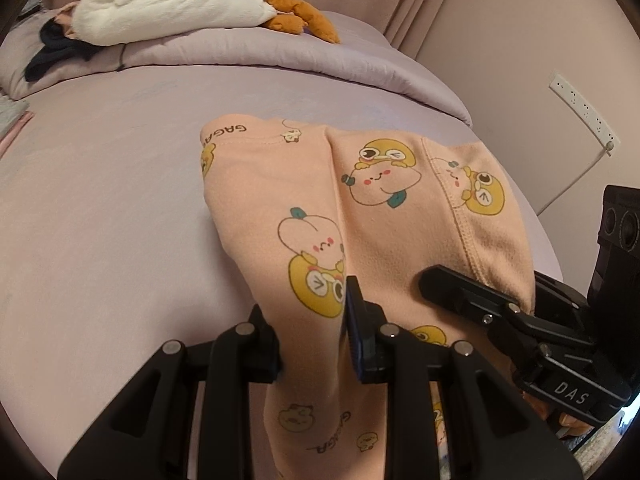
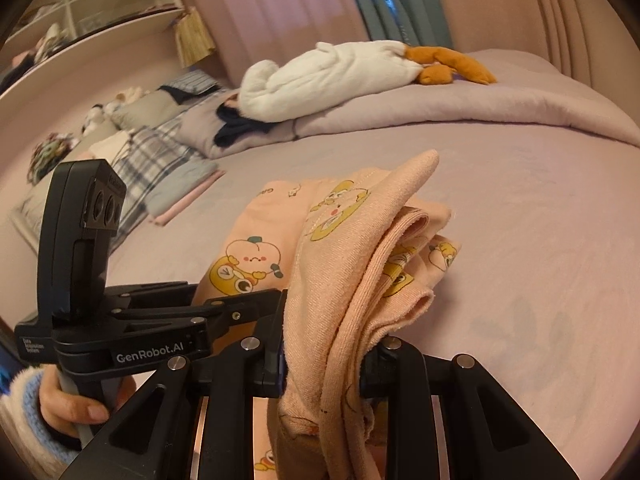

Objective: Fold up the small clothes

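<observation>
Garment: being held up over the bed, far end trailing on it, likely for a fold. Left gripper jaws pinching one edge, right gripper jaws clamping bunched layers.

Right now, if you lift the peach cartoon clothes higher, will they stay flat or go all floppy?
Probably floppy: the peach garment already sags and creases between the left tool and right tool. It looks light, thin knit. The bunched layers at the right tool seem likely to slide apart if the grip loosens.
</observation>
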Tool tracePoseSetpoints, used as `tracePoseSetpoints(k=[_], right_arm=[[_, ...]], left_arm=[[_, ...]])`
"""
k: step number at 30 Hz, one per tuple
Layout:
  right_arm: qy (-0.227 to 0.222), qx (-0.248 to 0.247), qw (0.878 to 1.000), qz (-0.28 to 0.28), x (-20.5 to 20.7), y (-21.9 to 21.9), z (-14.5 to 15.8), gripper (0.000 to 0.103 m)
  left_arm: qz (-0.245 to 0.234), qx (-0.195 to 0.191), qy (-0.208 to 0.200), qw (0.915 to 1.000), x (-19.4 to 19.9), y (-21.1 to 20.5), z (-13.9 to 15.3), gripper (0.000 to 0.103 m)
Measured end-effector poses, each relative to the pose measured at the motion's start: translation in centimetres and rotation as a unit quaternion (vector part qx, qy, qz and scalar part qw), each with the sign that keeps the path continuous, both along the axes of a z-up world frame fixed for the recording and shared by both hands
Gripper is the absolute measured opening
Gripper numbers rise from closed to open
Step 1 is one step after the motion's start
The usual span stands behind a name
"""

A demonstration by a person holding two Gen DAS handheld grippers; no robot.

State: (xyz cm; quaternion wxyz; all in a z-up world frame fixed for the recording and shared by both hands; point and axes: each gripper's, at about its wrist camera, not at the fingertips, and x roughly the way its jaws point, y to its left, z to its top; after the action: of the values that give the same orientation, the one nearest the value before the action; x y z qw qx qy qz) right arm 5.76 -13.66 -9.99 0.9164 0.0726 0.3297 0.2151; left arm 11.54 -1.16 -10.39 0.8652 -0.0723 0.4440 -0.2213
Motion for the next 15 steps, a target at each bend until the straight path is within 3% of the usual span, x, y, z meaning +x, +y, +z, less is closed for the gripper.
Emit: tracePoseSetpoints(k=[15], right_arm=[[-0.008, -0.001, 0.999, 0.035, -2.2, 3.9, 0.5, 0.026]], left_arm=[[0.034, 0.011, -0.013, 0.9993, -5.1, 3.5, 1.5, 0.025]])
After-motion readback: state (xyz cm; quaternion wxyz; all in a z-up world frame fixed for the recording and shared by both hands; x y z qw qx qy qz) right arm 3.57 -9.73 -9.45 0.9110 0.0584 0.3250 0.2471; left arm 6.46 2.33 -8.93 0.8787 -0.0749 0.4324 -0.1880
